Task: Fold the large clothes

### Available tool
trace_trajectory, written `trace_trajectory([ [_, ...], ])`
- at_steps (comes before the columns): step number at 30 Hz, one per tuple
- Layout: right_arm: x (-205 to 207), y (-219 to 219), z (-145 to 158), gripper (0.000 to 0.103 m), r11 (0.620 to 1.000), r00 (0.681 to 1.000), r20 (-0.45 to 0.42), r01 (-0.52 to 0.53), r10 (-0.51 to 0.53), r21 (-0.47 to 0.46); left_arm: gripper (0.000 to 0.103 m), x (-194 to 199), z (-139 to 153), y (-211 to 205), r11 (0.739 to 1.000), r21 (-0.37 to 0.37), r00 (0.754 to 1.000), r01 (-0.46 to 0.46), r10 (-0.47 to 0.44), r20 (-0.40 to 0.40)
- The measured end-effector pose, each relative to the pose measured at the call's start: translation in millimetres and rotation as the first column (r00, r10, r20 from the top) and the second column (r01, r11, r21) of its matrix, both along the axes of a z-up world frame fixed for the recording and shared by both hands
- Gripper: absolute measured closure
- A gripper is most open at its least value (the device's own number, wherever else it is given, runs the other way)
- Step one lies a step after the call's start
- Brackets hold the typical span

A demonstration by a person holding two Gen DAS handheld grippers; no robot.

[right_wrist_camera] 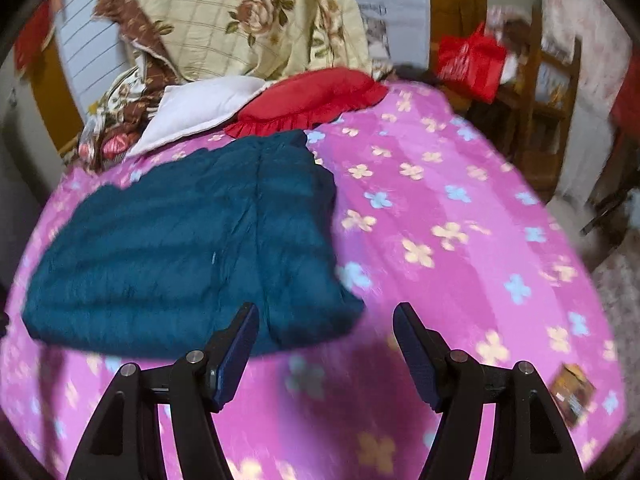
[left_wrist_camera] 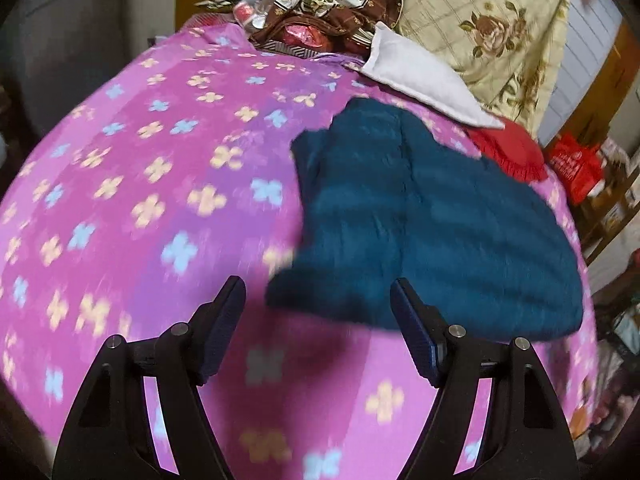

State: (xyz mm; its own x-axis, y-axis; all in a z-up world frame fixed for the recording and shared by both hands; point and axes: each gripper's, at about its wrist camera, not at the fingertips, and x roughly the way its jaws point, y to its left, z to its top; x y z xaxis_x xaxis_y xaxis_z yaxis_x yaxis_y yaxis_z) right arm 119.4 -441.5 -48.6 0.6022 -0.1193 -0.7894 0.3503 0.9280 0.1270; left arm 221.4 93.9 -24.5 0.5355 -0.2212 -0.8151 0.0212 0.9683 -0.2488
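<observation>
A dark teal quilted garment lies folded on a pink flowered bedspread. In the left wrist view my left gripper is open and empty, just above the garment's near left corner. In the right wrist view the garment lies left of centre on the bedspread. My right gripper is open and empty above the garment's near right corner. Both views are blurred by motion.
At the head of the bed lie a white pillow, a red frilled cushion and a cream flowered quilt. A red bag sits on wooden shelves at the right. A small dark packet lies on the bedspread's near right.
</observation>
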Motion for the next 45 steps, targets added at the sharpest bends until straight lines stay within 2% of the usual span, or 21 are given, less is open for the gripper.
trace_trajectory([
  [6, 78, -47, -34, 0.036, 0.963, 0.998, -0.062, -0.013, 0.031, 0.270, 0.028, 83, -18, 0, 0.984, -0.167, 0.995, 0.064, -0.076, -0.068],
  [9, 106, -58, -58, 0.035, 0.934, 0.996, -0.074, -0.022, 0.052, 0.355, 0.028, 111, -36, -14, 0.975, -0.186, 0.985, 0.122, -0.141, -0.094],
  [11, 120, -63, -73, 0.028, 0.907, 0.996, -0.058, -0.036, 0.067, 0.420, 0.027, 126, -53, -24, 0.968, -0.186, 0.973, 0.169, -0.194, -0.128],
  [13, 133, -66, -84, 0.026, 0.872, 0.996, -0.030, -0.063, 0.089, 0.486, 0.014, 134, -68, -35, 0.957, -0.191, 0.958, 0.216, -0.246, -0.148],
  [16, 150, -62, -101, 0.024, 0.809, 0.993, 0.001, -0.098, 0.120, 0.580, 0.012, 138, -76, -45, 0.954, -0.209, 0.958, 0.214, -0.247, -0.146],
  [18, 158, -54, -108, 0.030, 0.770, 0.991, 0.019, -0.115, 0.133, 0.628, 0.032, 134, -67, -53, 0.956, -0.202, 0.962, 0.215, -0.243, -0.127],
  [20, 159, -47, -100, 0.045, 0.749, 0.989, 0.043, -0.138, 0.145, 0.648, 0.061, 131, -53, -60, 0.958, -0.164, 0.961, 0.237, -0.255, -0.104],
  [22, 154, -47, -84, 0.051, 0.714, 0.981, 0.109, -0.191, 0.160, 0.674, 0.067, 128, -32, -64, 0.953, -0.152, 0.958, 0.264, -0.278, -0.078],
  [23, 146, -49, -68, 0.054, 0.684, 0.970, 0.181, -0.244, 0.164, 0.688, 0.067, 126, -24, -64, 0.949, -0.159, 0.957, 0.271, -0.284, -0.063],
  [26, 126, -51, -38, 0.056, 0.656, 0.935, 0.311, -0.345, 0.173, 0.671, 0.067, 122, -2, -65, 0.940, -0.184, 0.955, 0.289, -0.297, -0.017],
  [27, 123, -51, -35, 0.056, 0.663, 0.931, 0.322, -0.352, 0.173, 0.661, 0.067, 121, -1, -66, 0.939, -0.188, 0.955, 0.289, -0.297, -0.018],
  [28, 121, -49, -34, 0.056, 0.693, 0.932, 0.315, -0.347, 0.179, 0.631, 0.067, 121, -3, -68, 0.941, -0.181, 0.955, 0.286, -0.295, -0.022],
  [29, 122, -48, -38, 0.056, 0.719, 0.939, 0.291, -0.330, 0.184, 0.612, 0.067, 122, -11, -70, 0.953, -0.137, 0.959, 0.272, -0.279, -0.038],
  [31, 128, -47, -57, 0.056, 0.756, 0.962, 0.207, -0.267, 0.176, 0.598, 0.066, 128, -32, -76, 0.973, -0.065, 0.970, 0.223, -0.228, -0.085],
  [33, 138, -48, -87, 0.055, 0.782, 0.982, 0.119, -0.189, 0.147, 0.593, 0.058, 131, -52, -68, 0.981, -0.061, 0.976, 0.182, -0.188, -0.113],
  [34, 140, -49, -97, 0.050, 0.771, 0.984, 0.110, -0.177, 0.139, 0.612, 0.052, 130, -57, -62, 0.982, -0.087, 0.979, 0.165, -0.174, -0.107],
  [36, 142, -53, -112, 0.042, 0.743, 0.989, 0.109, -0.149, 0.102, 0.653, 0.052, 131, -60, -54, 0.981, -0.140, 0.983, 0.133, -0.149, -0.110],
  [38, 140, -52, -116, 0.031, 0.744, 0.993, 0.091, -0.112, 0.069, 0.659, 0.052, 131, -55, -51, 0.982, -0.150, 0.985, 0.116, -0.134, -0.113],
  [40, 136, -53, -114, 0.029, 0.755, 0.998, 0.056, -0.062, 0.034, 0.653, 0.052, 125, -41, -49, 0.985, -0.140, 0.989, 0.105, -0.118, -0.087],
  [42, 130, -52, -99, 0.029, 0.785, 0.999, 0.041, -0.031, 0.007, 0.619, 0.052, 115, -23, -43, 0.988, -0.124, 0.995, 0.093, -0.098, -0.033],
  [45, 115, -59, -62, 0.029, 0.874, 0.998, 0.051, 0.017, -0.048, 0.486, 0.052, 99, -1, -33, 0.994, -0.073, 0.997, 0.076, -0.074, 0.029],
])
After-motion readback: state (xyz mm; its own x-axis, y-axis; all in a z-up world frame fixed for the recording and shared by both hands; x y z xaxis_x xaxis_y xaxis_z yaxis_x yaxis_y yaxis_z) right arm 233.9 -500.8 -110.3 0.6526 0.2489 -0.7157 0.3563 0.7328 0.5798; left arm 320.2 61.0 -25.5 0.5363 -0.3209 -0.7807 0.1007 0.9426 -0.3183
